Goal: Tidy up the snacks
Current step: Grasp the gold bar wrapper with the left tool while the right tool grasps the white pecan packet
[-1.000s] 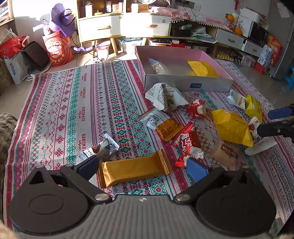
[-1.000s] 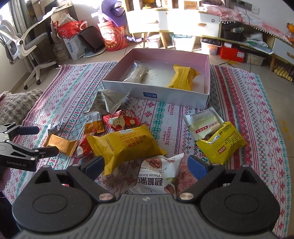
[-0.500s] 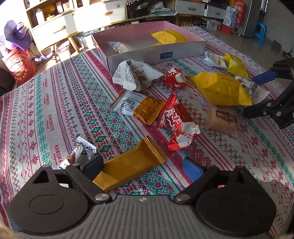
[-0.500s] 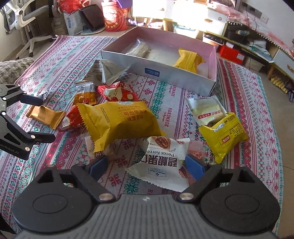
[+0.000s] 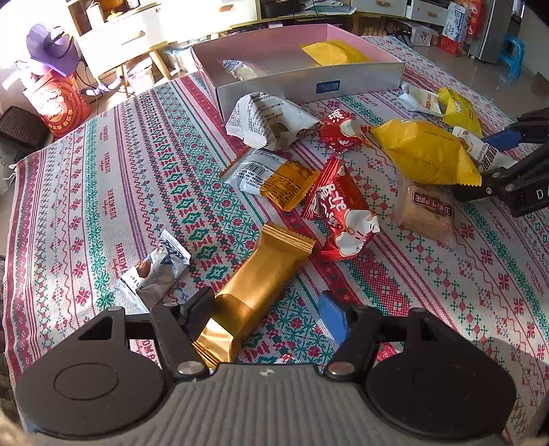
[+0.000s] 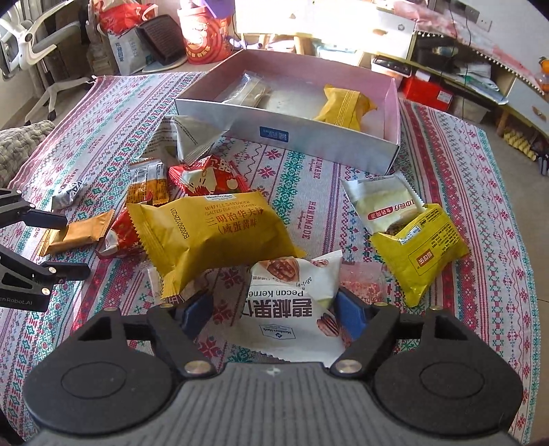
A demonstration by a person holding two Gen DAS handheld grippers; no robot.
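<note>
Left gripper [image 5: 266, 314]: we have closed in on the gold bar [image 5: 255, 291]; jaws apart, bar between them against the left finger.
Right gripper [image 6: 274, 314]: jaws apart around the pecan pack [image 6: 291, 308], nearer than a second ago.
Box [image 6: 326, 142]: ahead of both, two snacks inside as before.
Meaning: both grasps look imminent; nothing lifted yet.

A big cloth [image 5: 113, 178] with red and green patterns covers the floor. Behind it stands a red bucket [image 5: 60, 99] with a purple hat [image 5: 51, 48] on top (it looks floppy). A white cabinet [image 5: 137, 31] is near it. A white office chair [image 6: 34, 44] stands far back, beside a red bag [image 6: 121, 15].
</note>
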